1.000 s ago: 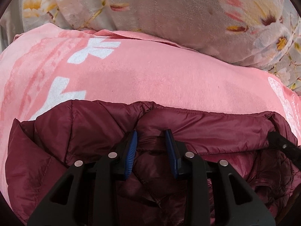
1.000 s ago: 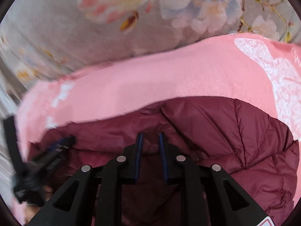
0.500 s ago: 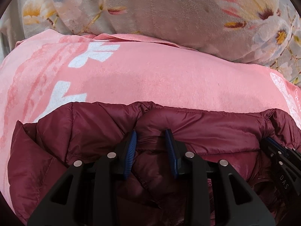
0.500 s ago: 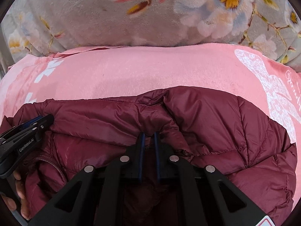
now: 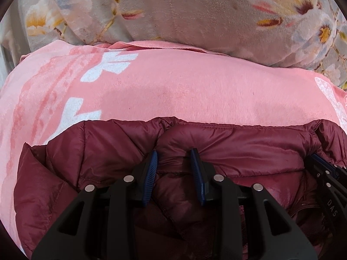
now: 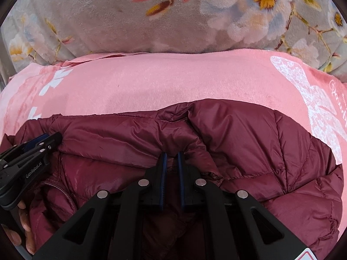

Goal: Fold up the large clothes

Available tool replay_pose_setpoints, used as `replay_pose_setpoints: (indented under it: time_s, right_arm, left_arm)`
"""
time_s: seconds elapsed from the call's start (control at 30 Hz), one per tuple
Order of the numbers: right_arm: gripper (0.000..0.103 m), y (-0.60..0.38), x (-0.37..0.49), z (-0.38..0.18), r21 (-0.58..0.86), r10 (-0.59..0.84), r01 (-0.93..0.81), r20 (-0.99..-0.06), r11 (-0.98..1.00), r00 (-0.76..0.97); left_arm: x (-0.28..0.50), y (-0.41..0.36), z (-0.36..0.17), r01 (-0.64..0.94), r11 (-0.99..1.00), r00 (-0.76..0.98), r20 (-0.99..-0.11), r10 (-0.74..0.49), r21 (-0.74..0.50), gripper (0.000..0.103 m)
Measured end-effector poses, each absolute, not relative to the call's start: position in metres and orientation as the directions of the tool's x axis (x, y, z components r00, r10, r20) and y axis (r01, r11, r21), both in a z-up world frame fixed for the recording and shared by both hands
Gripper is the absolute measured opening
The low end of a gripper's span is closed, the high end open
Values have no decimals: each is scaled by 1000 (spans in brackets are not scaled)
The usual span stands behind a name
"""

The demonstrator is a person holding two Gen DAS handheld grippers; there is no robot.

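left wrist view: we see the left tool [image 5: 174, 158] partly open, pads pinching a puffy fold of the maroon jacket [image 5: 238, 143].
right wrist view: right tool [image 6: 172, 158] nearly closed on a thin fold of the same jacket.
jacket: on the pink blanket [image 5: 184, 86], just short of the floral pillow [image 5: 195, 10].
slip risk: we judge the slick shell could slide from the wider left grip.
skew risk: uneven pulls would twist the fold.
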State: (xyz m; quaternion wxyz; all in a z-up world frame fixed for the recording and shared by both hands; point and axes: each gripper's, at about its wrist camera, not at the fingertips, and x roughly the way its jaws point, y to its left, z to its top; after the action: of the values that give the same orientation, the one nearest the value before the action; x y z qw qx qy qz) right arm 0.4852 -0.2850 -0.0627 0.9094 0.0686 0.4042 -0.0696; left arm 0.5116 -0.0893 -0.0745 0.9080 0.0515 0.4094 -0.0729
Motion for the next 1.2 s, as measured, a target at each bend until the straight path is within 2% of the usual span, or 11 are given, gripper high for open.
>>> replay_pose_setpoints:
  time_s: [0.23, 0.27, 0.3, 0.33, 0.47, 0.7, 0.93, 1.03, 1.07, 1.1, 1.2]
  right_arm:
    - [13, -296, 452, -45, 146, -19, 187, -740, 971, 672]
    - [19, -299, 430, -33, 183, 15, 171, -723, 968, 690]
    - [22, -302, 405, -23, 213, 51, 145, -710, 966, 703]
    - [25, -306, 383, -16, 221, 62, 134, -701, 966, 710]
    - [58, -332, 252, -5, 196, 24, 152, -685, 969, 728]
    - [65, -369, 43, -54, 226, -33, 340, -788, 913, 615]
    - [70, -358, -15, -81, 376, 39, 384, -755, 843, 654]
    - [70, -355, -11, -84, 433, 70, 381, -730, 817, 680]
    - [64, -354, -8, -84, 453, 84, 380, -724, 807, 685]
    - [44, -353, -4, -84, 466, 94, 378, -720, 800, 688]
    - [9, -350, 0, -77, 508, 131, 361, -700, 782, 702]
  left_arm:
    - [497, -72, -62, 176, 984, 644, -752, -144, -37, 38]
    - [486, -64, -56, 168, 985, 642, -753, -147, -49, 57]
    - [467, -53, -47, 170, 984, 641, -752, -157, -60, 68]
    - [453, -44, -41, 182, 981, 644, -745, -172, -70, 68]
    - [371, 15, -24, 203, 975, 625, -755, -200, -90, 83]
    - [231, 161, -57, 45, 962, 486, -835, -258, -271, 84]
    - [156, 182, -64, 27, 921, 482, -802, -352, -388, 83]
    - [154, 171, -67, 20, 885, 445, -788, -425, -466, 72]
    - [155, 165, -66, 14, 901, 450, -802, -392, -433, 59]
    - [155, 161, -66, 18, 910, 448, -810, -378, -415, 38]
    - [152, 161, -62, 19, 893, 434, -801, -412, -449, 14]
